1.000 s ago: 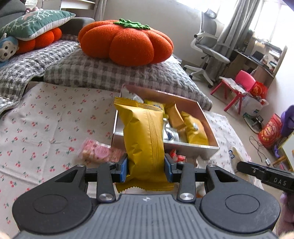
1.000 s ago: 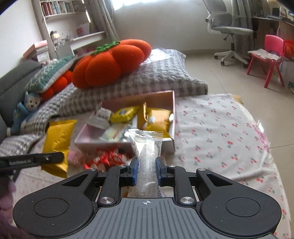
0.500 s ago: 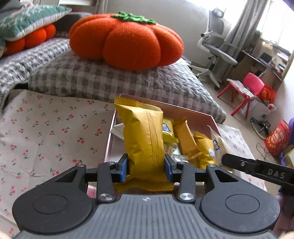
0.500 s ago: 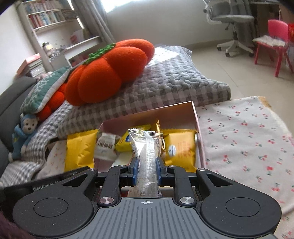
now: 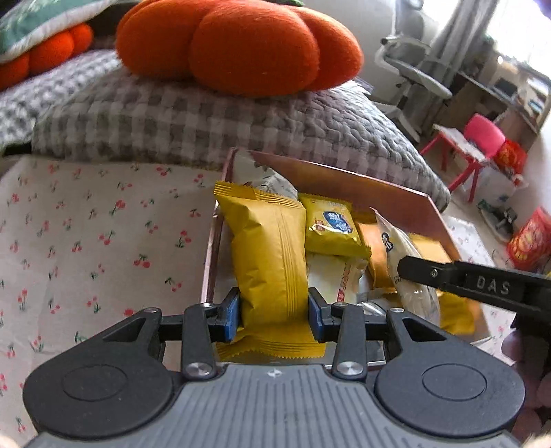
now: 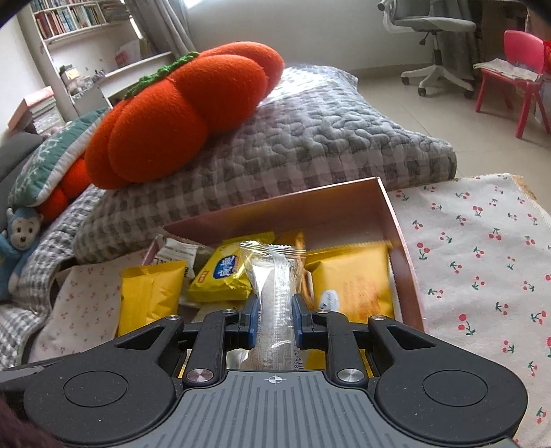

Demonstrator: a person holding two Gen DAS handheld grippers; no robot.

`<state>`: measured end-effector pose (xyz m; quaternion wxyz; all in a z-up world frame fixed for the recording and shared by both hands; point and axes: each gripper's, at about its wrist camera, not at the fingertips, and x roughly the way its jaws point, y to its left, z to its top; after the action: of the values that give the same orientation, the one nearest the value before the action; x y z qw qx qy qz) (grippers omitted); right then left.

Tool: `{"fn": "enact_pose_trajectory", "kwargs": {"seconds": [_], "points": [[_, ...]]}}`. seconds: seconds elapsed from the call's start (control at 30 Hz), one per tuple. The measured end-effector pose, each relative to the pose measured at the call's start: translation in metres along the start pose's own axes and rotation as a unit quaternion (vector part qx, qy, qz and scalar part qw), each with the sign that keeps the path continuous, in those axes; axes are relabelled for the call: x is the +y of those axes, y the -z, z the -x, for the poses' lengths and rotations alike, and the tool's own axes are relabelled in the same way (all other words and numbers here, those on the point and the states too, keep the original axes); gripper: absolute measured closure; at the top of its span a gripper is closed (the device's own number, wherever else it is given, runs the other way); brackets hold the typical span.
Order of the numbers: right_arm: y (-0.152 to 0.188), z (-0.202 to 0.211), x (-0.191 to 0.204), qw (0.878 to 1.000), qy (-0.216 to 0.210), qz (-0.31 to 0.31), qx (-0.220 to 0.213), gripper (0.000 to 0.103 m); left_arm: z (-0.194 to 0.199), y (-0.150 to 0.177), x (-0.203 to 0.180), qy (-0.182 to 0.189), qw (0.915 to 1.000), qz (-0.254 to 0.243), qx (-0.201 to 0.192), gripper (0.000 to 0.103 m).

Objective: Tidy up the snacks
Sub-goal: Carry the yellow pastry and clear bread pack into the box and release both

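My left gripper (image 5: pixel 273 318) is shut on a plain yellow snack packet (image 5: pixel 272 262), held over the left part of the pink box (image 5: pixel 347 186). My right gripper (image 6: pixel 274 320) is shut on a clear long snack packet (image 6: pixel 275 275), held over the middle of the same box (image 6: pixel 310 206). The box holds several snacks, among them a yellow packet with a blue logo (image 5: pixel 330 227), also in the right wrist view (image 6: pixel 224 272), and a yellow packet at the right (image 6: pixel 358 275). The right gripper's finger (image 5: pixel 465 279) and its clear packet (image 5: pixel 403 255) show in the left wrist view.
The box sits on a cherry-print cloth (image 5: pixel 86 241) (image 6: pixel 482 258). Behind it lies a grey checked cushion (image 5: pixel 206 117) with an orange pumpkin plush (image 5: pixel 241 44) on top. A pink child chair (image 6: pixel 516 62) and an office chair (image 6: pixel 434 31) stand on the floor beyond.
Both grippers have moved forward and down over the box with their packets still held. The loose red and pink snacks in front of the box have dropped out of view.
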<state>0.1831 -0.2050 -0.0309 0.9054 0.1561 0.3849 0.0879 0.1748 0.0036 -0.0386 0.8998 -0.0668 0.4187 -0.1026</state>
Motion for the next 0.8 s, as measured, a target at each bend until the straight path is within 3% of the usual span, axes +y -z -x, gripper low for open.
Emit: {"fn": "enact_pose_trajectory", "kwargs": {"seconds": [0.23,0.33,0.47,0.8], "points": [[0.003,-0.002,-0.005,1.0,-0.007,-0.009,0.004,0.078,0.003,0.002,-0.002,0.007,0.9999,-0.009,-0.003,0.058],[0.003,0.003,-0.007,1.0,-0.014,-0.011,0.006,0.065,0.007,0.002,-0.004,0.007,0.9999,-0.01,-0.005,0.05],[0.002,0.013,-0.007,1.0,-0.019,-0.004,0.005,0.058,0.012,-0.003,-0.006,0.013,0.9999,-0.003,-0.01,0.038],[0.0,0.064,-0.005,0.999,-0.027,0.031,-0.011,0.025,0.045,-0.005,-0.001,0.006,0.9997,-0.01,-0.022,0.02]]}}
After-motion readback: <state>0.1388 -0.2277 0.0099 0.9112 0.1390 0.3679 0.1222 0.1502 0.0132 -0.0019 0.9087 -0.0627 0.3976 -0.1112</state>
